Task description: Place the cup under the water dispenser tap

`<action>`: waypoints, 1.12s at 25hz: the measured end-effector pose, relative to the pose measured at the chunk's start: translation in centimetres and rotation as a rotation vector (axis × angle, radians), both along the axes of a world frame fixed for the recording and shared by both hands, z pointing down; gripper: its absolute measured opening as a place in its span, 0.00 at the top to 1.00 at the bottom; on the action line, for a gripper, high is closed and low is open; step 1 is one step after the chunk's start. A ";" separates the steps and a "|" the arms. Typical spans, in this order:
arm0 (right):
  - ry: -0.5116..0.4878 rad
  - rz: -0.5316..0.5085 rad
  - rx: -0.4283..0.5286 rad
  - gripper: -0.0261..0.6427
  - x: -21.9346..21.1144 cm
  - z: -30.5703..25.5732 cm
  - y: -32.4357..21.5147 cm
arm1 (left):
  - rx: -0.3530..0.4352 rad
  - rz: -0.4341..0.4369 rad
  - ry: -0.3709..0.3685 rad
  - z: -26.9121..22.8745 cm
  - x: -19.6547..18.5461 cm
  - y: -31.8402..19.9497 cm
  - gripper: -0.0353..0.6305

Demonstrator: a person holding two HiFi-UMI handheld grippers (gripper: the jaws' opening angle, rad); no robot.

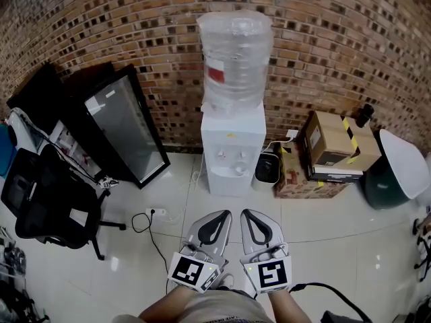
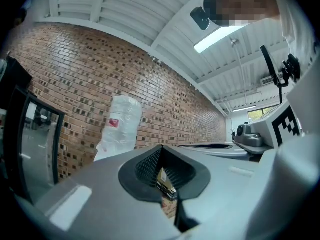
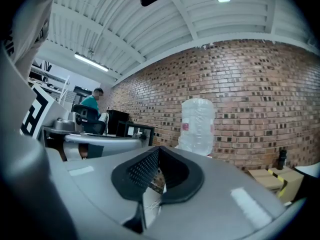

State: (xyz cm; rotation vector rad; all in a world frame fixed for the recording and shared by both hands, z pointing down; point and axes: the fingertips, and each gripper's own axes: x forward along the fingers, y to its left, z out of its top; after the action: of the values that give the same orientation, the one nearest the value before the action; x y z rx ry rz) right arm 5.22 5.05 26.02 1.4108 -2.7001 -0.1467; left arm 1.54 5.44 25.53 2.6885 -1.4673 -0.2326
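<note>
We hold the left gripper and right gripper side by side, each with its jaws pressed together on nothing. Both point at the white floor-standing water dispenser. What looks like a small white cup sits in its recess beneath the taps.

1. Left gripper: jaws together, nothing b/w them.
2. Water bottle, plastic-wrapped, stands just in front of brick wall.
3. Glass door at far left; ceiling light is on.
</note>
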 end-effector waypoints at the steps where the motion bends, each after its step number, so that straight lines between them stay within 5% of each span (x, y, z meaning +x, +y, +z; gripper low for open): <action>1: -0.003 0.005 0.003 0.95 -0.2 -0.1 0.1 | 0.002 0.005 -0.001 -0.1 -0.1 0.1 0.96; 28: -0.019 0.070 -0.021 0.95 -3.8 0.8 2.3 | -0.006 0.061 -0.001 0.3 -4.0 2.5 0.96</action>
State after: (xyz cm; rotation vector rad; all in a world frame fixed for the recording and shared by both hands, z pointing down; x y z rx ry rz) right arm 1.41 7.37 26.82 1.5065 -2.6544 -0.0998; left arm -2.49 7.97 25.83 2.7241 -1.3807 -0.2229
